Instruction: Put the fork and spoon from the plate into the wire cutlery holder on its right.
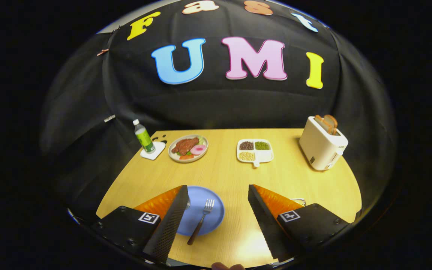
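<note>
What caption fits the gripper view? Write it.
Open gripper hovers over blue plate holding a fork on the wooden table.

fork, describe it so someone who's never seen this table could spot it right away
On the wooden table, between the open gripper's fingers, lies a blue plate. The fork rests on it, tines pointing away, brown handle overhanging the near rim.

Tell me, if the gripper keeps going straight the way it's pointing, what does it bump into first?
Probably bare table. The open gripper points across it, with the fork and blue plate low between its fingers. Farther along, the divided tray looks nearest its line, though depth is hard to judge.
</note>
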### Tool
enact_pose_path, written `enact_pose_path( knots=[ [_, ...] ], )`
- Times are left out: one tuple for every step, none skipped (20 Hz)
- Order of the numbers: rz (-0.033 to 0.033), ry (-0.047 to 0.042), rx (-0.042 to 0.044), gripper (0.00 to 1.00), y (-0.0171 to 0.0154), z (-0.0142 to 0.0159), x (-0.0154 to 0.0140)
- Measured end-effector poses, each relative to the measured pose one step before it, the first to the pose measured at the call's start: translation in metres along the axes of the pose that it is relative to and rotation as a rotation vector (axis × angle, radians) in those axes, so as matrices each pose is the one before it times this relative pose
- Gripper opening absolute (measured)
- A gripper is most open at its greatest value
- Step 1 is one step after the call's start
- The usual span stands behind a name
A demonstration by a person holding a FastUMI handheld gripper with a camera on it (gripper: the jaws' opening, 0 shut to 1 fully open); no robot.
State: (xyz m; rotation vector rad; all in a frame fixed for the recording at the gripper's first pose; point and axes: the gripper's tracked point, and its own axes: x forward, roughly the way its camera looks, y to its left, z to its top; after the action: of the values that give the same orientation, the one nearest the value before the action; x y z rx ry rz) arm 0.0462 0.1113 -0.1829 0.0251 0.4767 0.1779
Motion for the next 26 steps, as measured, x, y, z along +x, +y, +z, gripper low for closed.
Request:
enact_pose_path(
  knots=[
    [0.00984, 0.03656, -0.00816, 0.99, 0.00623, -0.01182, 0.00705],
    [0.01008, 0.03904, -0.01172, 1.00, 0.00587, -0.01281, 0.00766],
    [0.01154, 0.03627, -0.01175, 1.00, 0.00642, -0.01186, 0.00678],
    [0.01244, 0.03444, -0.01198, 0.99, 0.00671, -0.01204, 0.00883],
    [0.01035, 0.03067, -0.01261, 1.00, 0.00577, -0.01015, 0.00885],
    [0.00686, 0.03214, -0.00928, 1.00, 0.00345, -0.00985, 0.01085],
    [0.00412, 0.03360, -0.00572, 1.00, 0.00287, -0.00925, 0.00924],
    [0.00636, 0.02827, -0.00584, 1.00, 0.00400, -0.00918, 0.00830],
    [-0.00073, 0.02576, -0.00488, 1.00, 0.00241, -0.00669, 0.00846],
    [-0.00092, 0.02550, -0.00430, 1.00, 0.00112, -0.00764, 0.00816],
    [-0.00037, 0.02885, 0.00086, 1.00, 0.00027, -0.00739, 0.00693],
    [0.00480, 0.02939, 0.00431, 0.99, 0.00187, -0.00740, 0.00697],
    [0.00378, 0.02612, 0.00459, 0.98, 0.00195, -0.00617, 0.00611],
    [0.00049, 0.02441, 0.00175, 0.93, 0.00136, -0.00533, 0.00523],
    [-0.00381, 0.01694, -0.00230, 0.90, -0.00116, -0.00479, 0.00484],
    [0.00003, 0.01482, -0.00223, 0.84, -0.00023, -0.00347, 0.00497],
    [0.00213, 0.01582, -0.00352, 0.83, 0.00086, -0.00302, 0.00333],
    [0.00135, 0.01649, 0.00141, 0.81, 0.00134, -0.00320, 0.00391],
    [-0.00323, 0.01842, 0.00200, 0.77, 0.00009, -0.00287, 0.00418],
    [-0.00578, 0.01767, 0.00591, 0.68, -0.00073, -0.00250, 0.00441],
    [-0.00778, 0.01856, 0.00644, 0.59, -0.00057, -0.00266, 0.00357],
    [-0.00504, 0.01466, 0.00892, 0.50, -0.00020, -0.00123, 0.00230],
    [-0.00104, 0.01235, 0.01297, 0.41, 0.00000, -0.00008, 0.00118],
    [0.00830, 0.01492, 0.00783, 0.33, 0.00070, -0.00147, 0.00167],
    [0.00624, 0.01375, 0.00657, 0.33, 0.00021, -0.00096, 0.00020],
    [-0.00602, 0.00419, 0.01347, 0.33, -0.00270, -0.00009, 0.00621]
  ],
)
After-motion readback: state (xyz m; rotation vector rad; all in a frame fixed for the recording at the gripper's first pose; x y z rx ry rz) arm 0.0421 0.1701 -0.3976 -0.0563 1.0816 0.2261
